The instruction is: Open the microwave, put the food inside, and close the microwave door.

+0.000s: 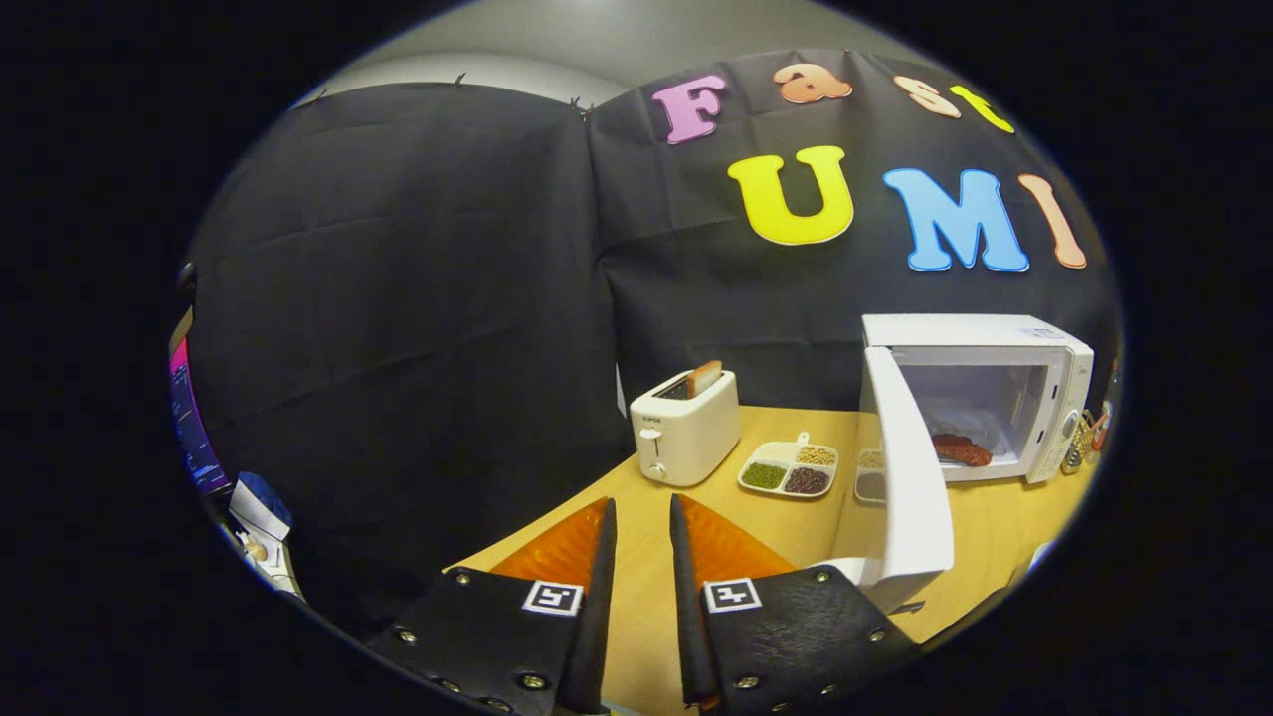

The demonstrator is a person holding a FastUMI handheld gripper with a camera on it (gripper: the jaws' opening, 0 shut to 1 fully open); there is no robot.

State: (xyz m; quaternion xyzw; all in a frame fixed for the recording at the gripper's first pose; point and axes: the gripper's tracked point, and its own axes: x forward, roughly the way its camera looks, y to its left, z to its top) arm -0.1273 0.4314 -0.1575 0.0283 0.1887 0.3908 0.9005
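Note:
A white microwave (pixel 995 388) stands at the far right of the wooden table (pixel 776 527). Its door (pixel 907 477) hangs wide open, swung out toward me, with its outer edge close to my right finger. Inside the cavity lies a reddish-brown piece of food (pixel 961 449). My gripper (pixel 642 509) hovers over the table's near left part, well left of the door. Its fingers stand a narrow gap apart with nothing between them.
A white toaster (pixel 684 426) with a slice of bread sticking up stands beyond the fingers at the back. A divided white dish of beans and grains (pixel 790 467) lies between toaster and microwave. Small jars (pixel 1084 438) stand right of the microwave.

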